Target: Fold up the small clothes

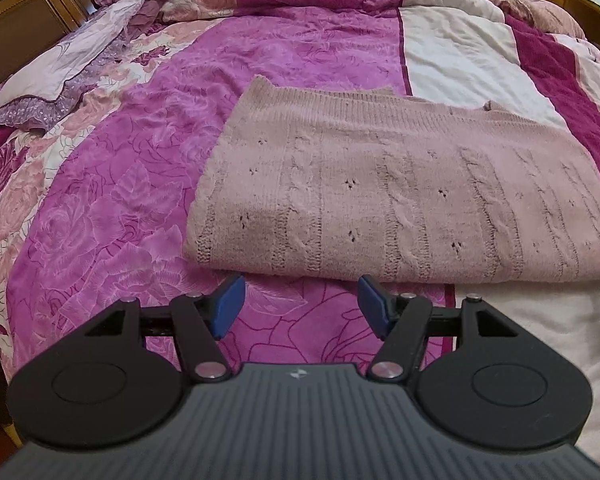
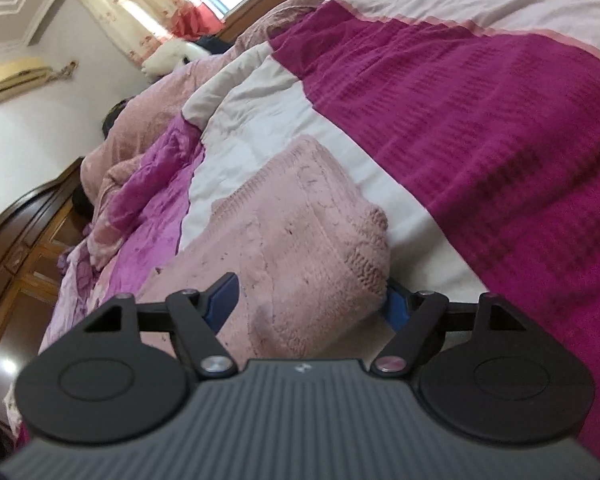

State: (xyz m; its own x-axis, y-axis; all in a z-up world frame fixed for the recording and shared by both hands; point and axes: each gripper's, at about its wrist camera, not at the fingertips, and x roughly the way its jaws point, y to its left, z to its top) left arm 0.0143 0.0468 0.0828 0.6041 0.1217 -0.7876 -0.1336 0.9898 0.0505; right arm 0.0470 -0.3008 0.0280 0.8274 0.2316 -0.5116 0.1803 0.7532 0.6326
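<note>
Left wrist view: pink knit sweater lies at twelve o'clock, long axis three-to-nine, left gripper spread empty just short; right gripper, nearer, straddles its end, jaws wide, unclenched

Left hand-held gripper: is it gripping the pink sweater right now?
No. The left hand-held gripper is open, its blue pads apart over the floral quilt, just short of the pink knit sweater.
</note>
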